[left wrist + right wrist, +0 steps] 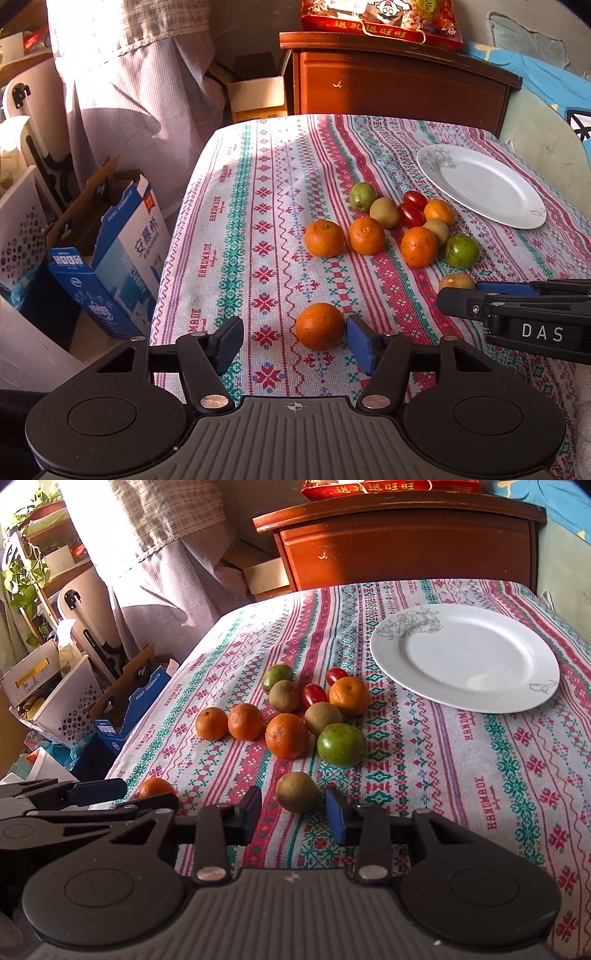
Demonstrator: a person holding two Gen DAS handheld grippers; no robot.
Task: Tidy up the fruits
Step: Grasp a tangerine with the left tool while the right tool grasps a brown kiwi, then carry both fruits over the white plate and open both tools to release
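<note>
A lone orange (320, 326) lies on the patterned tablecloth between the fingers of my left gripper (294, 332). The right pad (360, 343) sits against it, the left pad stands well clear, so the gripper is open. A brown kiwi (297, 792) lies between the pads of my right gripper (293, 801), with a narrow gap on each side. Behind them is a cluster of several oranges (287, 735), kiwis (322, 718), green fruits (341, 744) and cherry tomatoes (314, 695). A white plate (465, 657) holds nothing.
The table's left edge (173, 258) drops to a floor crowded with a blue carton (110, 258) and a white basket (18, 236). A wooden cabinet (399, 81) with a red gift bag (380, 22) stands behind the table. My grippers work side by side.
</note>
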